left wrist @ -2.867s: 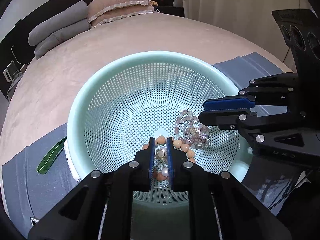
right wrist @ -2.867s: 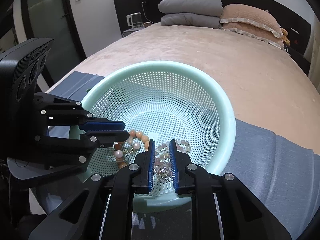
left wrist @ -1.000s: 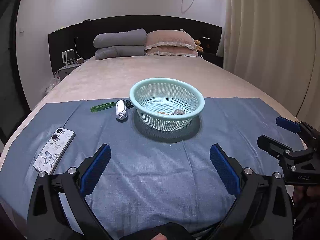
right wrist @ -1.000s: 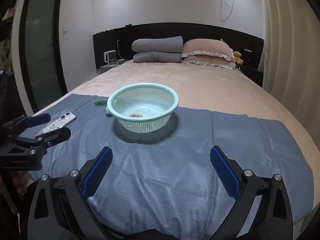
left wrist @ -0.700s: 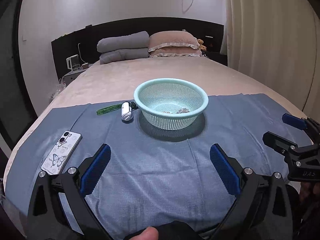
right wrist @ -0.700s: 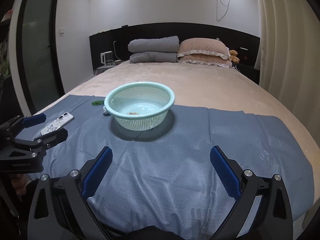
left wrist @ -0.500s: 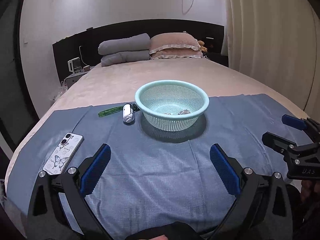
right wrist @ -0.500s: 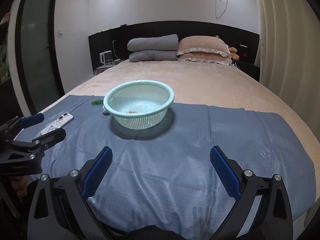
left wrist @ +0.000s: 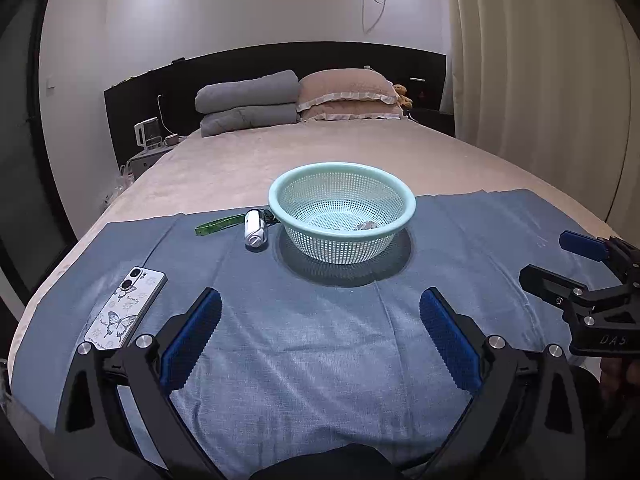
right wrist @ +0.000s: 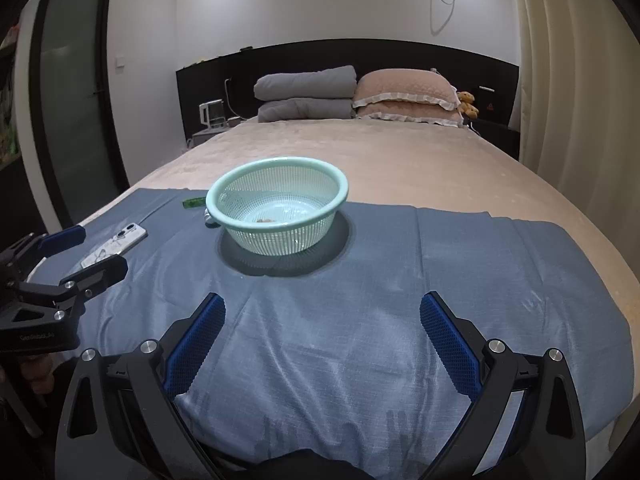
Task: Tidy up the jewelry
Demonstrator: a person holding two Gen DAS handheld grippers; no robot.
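Note:
A mint green mesh basket [left wrist: 403, 194] [right wrist: 340, 184] stands on the blue cloth [left wrist: 320, 340] [right wrist: 400, 280] on the bed. Beaded jewelry [left wrist: 366, 225] [right wrist: 265, 220] lies at its bottom, mostly hidden by the wall. My left gripper [left wrist: 320, 332] is wide open and empty, well back from the basket; it also shows at the left in the right wrist view [right wrist: 84, 250]. My right gripper [right wrist: 320, 332] is wide open and empty; it also shows at the right in the left wrist view [left wrist: 560, 258].
A phone with a butterfly case [left wrist: 126, 312] [right wrist: 116, 242] lies on the cloth at the left. A small white device [left wrist: 255, 230] with a green strap [left wrist: 218, 225] lies beside the basket's left side. Pillows [left wrist: 344, 96] and folded grey blankets [left wrist: 248, 102] are at the headboard.
Both grippers were shut on jewelry inside the basket; they have let go, opened wide and pulled far back. Over the last second they barely move.

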